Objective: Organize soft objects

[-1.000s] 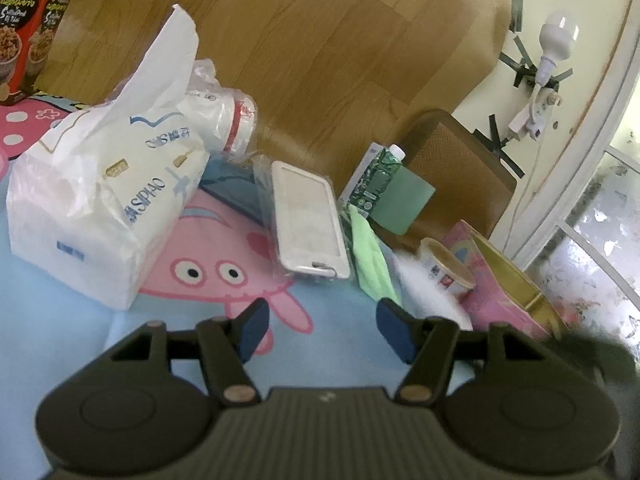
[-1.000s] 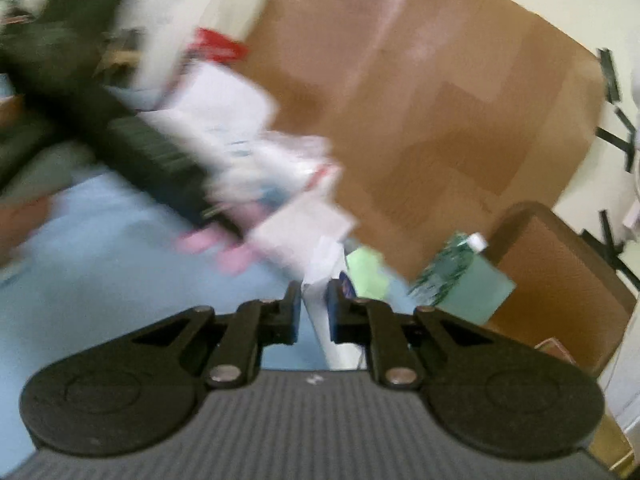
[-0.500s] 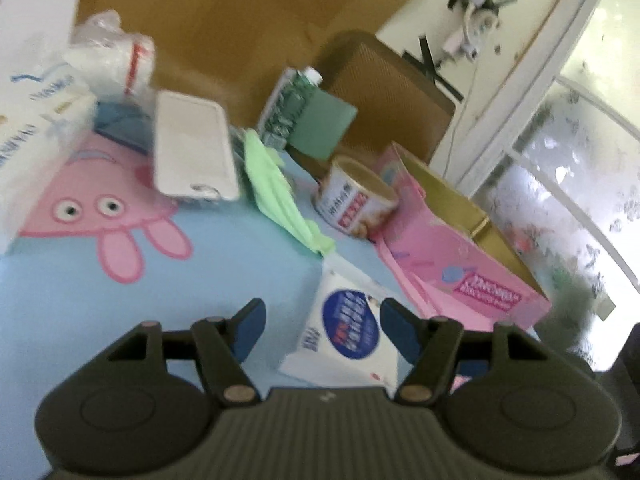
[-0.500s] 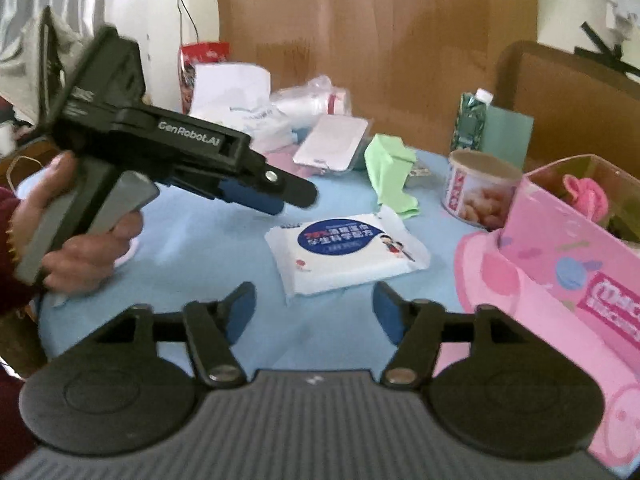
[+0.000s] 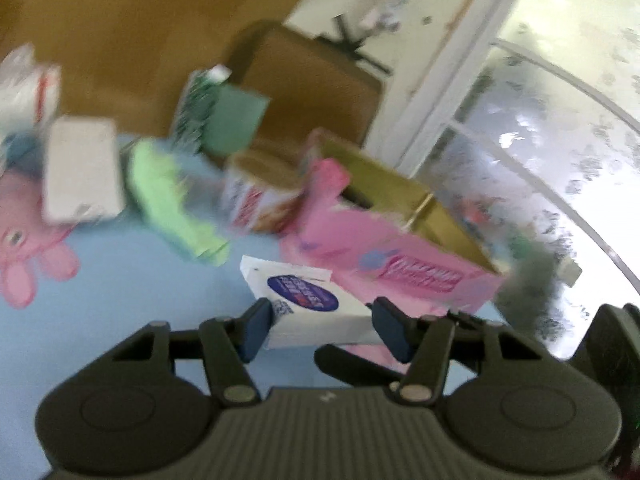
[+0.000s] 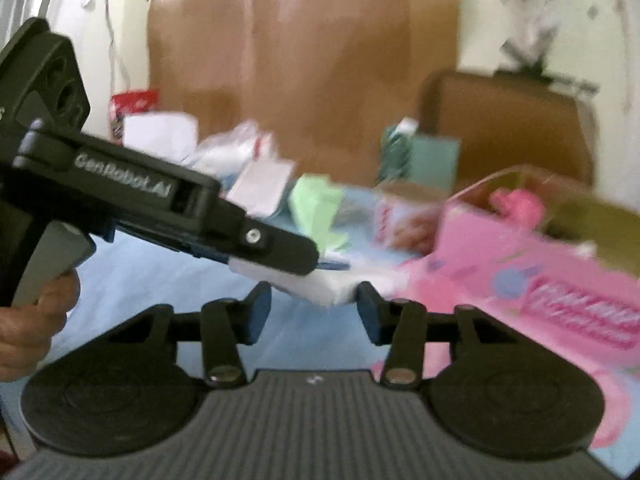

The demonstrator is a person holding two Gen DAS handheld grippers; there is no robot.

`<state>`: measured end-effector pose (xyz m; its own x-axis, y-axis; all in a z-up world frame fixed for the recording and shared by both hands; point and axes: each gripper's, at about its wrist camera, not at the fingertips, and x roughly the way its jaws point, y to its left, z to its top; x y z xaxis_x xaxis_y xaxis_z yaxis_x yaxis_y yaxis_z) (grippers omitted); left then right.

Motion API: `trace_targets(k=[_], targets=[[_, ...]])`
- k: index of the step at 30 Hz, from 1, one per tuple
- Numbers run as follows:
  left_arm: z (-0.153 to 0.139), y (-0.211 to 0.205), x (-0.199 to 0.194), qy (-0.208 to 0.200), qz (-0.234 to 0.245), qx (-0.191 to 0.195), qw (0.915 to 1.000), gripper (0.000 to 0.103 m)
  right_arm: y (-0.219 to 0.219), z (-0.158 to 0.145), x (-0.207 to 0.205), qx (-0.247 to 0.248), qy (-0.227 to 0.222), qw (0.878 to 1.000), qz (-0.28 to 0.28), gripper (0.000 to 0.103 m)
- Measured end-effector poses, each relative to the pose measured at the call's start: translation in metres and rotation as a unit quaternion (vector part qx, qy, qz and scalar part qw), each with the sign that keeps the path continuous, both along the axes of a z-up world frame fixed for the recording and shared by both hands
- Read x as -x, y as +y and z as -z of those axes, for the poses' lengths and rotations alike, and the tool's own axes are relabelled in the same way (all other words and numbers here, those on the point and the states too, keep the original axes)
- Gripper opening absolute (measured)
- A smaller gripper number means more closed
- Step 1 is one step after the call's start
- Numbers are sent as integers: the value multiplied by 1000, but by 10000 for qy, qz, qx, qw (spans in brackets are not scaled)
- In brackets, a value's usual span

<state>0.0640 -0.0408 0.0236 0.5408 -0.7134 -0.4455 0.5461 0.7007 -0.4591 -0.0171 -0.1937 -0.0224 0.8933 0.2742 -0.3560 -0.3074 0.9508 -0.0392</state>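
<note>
While lying flat on bench (image 5: 120, 312): wipes pack (image 5: 308, 308), light, soft, slippery film; take across short sides. Left gripper (image 5: 326, 330) closing around it, grip unclear; right gripper (image 6: 312, 314) closing, empty.

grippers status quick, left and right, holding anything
left gripper: jaws just closing around the white wipes pack, pads not clearly pressing it, so open.
right gripper: jaws just narrowed, open, holding nothing.
</note>
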Motion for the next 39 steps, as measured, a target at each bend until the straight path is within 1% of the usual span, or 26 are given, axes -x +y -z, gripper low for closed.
trace_targets(k=[1, 3, 4, 6, 8, 10, 12, 15, 17, 18, 20, 22, 23, 24, 25, 26, 28, 29, 31, 33, 36, 39], targets=[[-7, -6, 1, -98, 56, 8, 9999, 56, -5, -3, 5, 48, -179, 9997, 159, 44], [-21, -23, 2, -331, 257, -4, 9991, 56, -16, -7, 9, 63, -402, 9983, 411, 44], [-25, -30, 3, -401, 333, -33, 9986, 56, -23, -9, 10, 0, -431, 9977, 525, 44], [-30, -47, 1, -432, 498, -115, 9978, 56, -38, -11, 11, -211, -340, 9970, 667, 44], [-28, -59, 2, -355, 679, -211, 9968, 56, -52, -8, 15, -377, -232, 9963, 742, 44], [-20, -66, 4, -181, 850, -358, 9956, 56, -59, -2, 21, -343, -92, 9970, 689, 45], [-10, -69, 8, -23, 995, -511, 9937, 57, -61, 6, 31, -172, 9, 9988, 463, 46], [5, -65, 10, 424, 1179, -666, 9899, 57, -57, 18, 39, 182, 228, 9994, 162, 48], [13, -57, 9, 571, 1139, -704, 9894, 59, -55, 24, 42, 294, 389, 9988, -44, 59], [15, -54, 7, 590, 1064, -738, 9898, 59, -54, 26, 43, 327, 409, 9986, -87, 63], [19, -50, 1, 711, 886, -787, 9904, 59, -52, 29, 39, 358, 459, 9982, -110, 78], [26, -51, -6, 921, 857, -768, 9891, 59, -49, 31, 32, 321, 574, 9978, -95, 81], [27, -55, -7, 911, 870, -735, 9893, 58, -48, 32, 27, 257, 655, 9974, -137, 80], [27, -60, -6, 855, 943, -743, 9891, 57, -48, 33, 23, 131, 696, 9973, -183, 80], [27, -65, -6, 848, 1038, -756, 9881, 55, -47, 34, 21, 5, 720, 9972, -202, 73], [26, -70, -2, 719, 974, -880, 9887, 55, -44, 34, 20, 0, 664, 9977, -130, 68], [21, -79, 1, 510, 1000, -1049, 9881, 55, -38, 32, 20, 169, 508, 9985, 93, 63], [17, -80, 2, 454, 1009, -1014, 9887, 55, -38, 30, 21, 189, 383, 9989, 185, 62], [2, -83, 0, 285, 1088, -867, 9899, 55, -44, 23, 28, 57, 100, 9994, 319, 62], [-16, -92, 0, -33, 1182, -773, 9900, 55, -51, 12, 33, 48, -294, 9984, 488, 62], [-40, -119, -3, -572, 1302, -816, 9865, 55, -60, -5, 35, 237, -874, 9919, 890, 62], [-53, -157, -13, -970, 1362, -870, 9821, 59, -76, -15, 23, 405, -1094, 9844, 1319, 62]])
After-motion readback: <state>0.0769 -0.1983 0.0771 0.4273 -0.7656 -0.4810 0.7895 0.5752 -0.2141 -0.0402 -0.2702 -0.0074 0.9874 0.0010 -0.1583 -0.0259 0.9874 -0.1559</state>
